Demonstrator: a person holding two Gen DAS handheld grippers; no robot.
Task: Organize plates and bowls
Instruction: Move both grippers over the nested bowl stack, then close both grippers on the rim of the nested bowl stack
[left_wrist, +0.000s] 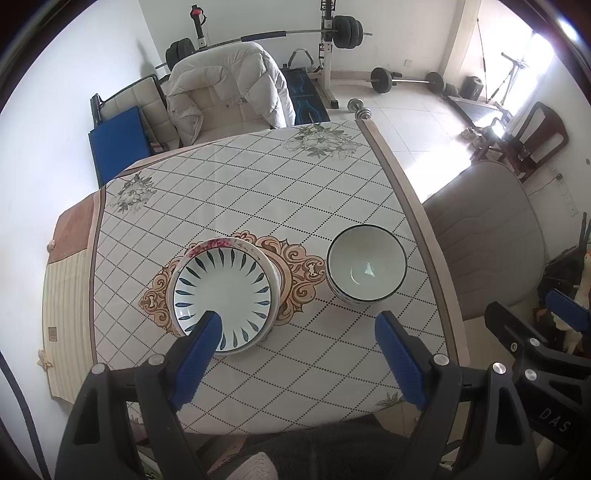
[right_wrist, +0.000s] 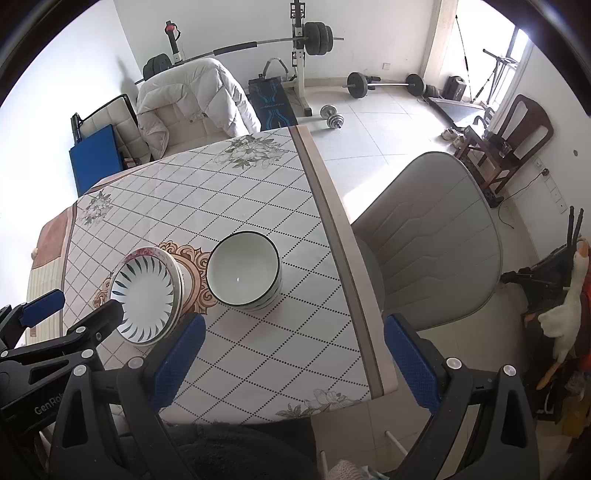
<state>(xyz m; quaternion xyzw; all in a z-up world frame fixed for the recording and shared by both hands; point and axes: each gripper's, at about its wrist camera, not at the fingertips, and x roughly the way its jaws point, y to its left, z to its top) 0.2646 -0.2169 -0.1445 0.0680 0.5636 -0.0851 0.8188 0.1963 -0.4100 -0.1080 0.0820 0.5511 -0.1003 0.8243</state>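
Plates: a leaf-patterned plate (left_wrist: 221, 291) is nested on a red-rimmed plate (left_wrist: 218, 244), stacked at the desk (left_wrist: 229, 184) centre to save room.
Bowls: a dark-rimmed bowl (left_wrist: 365, 264) is seated in another, near the desk's right edge.
Left gripper (left_wrist: 295, 336): fingers spread, nothing held, raised above the desk.
Right gripper (right_wrist: 295, 343): fingers likewise released and empty.
Judgement: sorting appears finished.

Both wrist cameras look steeply down from above the near edge of the table (left_wrist: 236, 184), the right one set further right, sharing the stacked plates (right_wrist: 147, 291) and bowl (left_wrist: 365, 264).
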